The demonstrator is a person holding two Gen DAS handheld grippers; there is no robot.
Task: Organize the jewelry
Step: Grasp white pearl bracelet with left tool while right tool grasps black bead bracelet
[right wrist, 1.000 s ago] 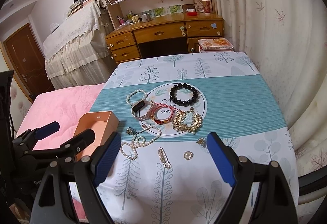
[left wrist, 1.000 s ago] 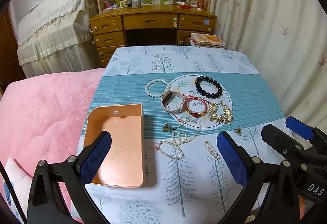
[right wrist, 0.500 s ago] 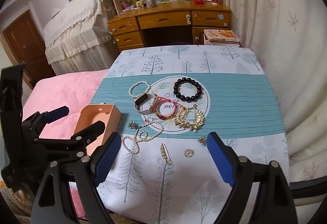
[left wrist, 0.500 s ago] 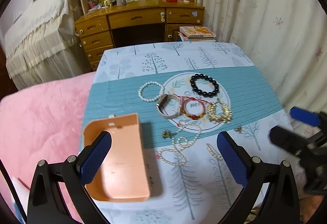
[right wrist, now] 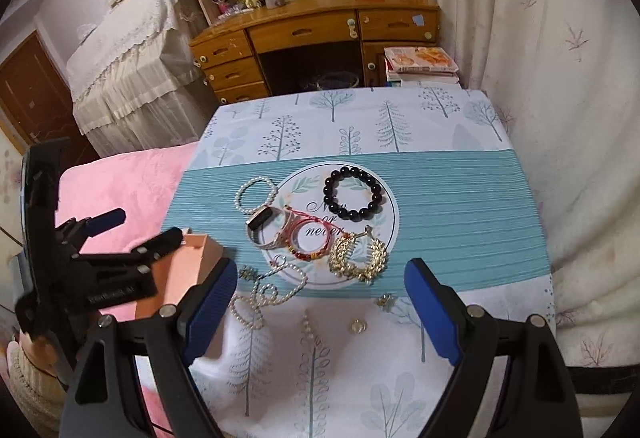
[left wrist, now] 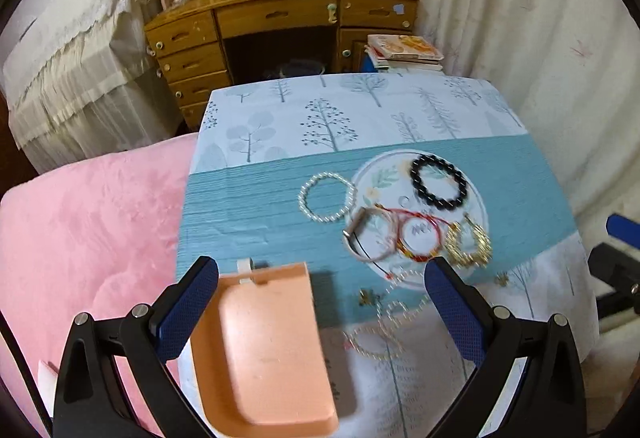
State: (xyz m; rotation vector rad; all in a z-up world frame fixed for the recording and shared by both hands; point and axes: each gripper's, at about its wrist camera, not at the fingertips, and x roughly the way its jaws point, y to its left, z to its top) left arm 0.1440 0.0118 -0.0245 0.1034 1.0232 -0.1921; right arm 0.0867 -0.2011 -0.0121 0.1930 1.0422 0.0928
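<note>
We see a peach-orange tray (left wrist: 264, 354) on a white tablecloth (right wrist: 360, 370) printed with grey-blue trees and crossed by a teal striped band. On it lie a black bead bracelet (right wrist: 353, 198), a white pearl bracelet (right wrist: 256, 194), a red cord bracelet (right wrist: 310, 238) and gold hoop earrings (right wrist: 358, 258). Beside it, a pink blanket (left wrist: 88, 238).

Even soft indoor light, faint shadows, left wrist view motion-blurred, fisheye bending, black vignette corners

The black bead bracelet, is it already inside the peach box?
No, the black bead bracelet lies on the round print of the tablecloth, well apart from the peach box.
</note>
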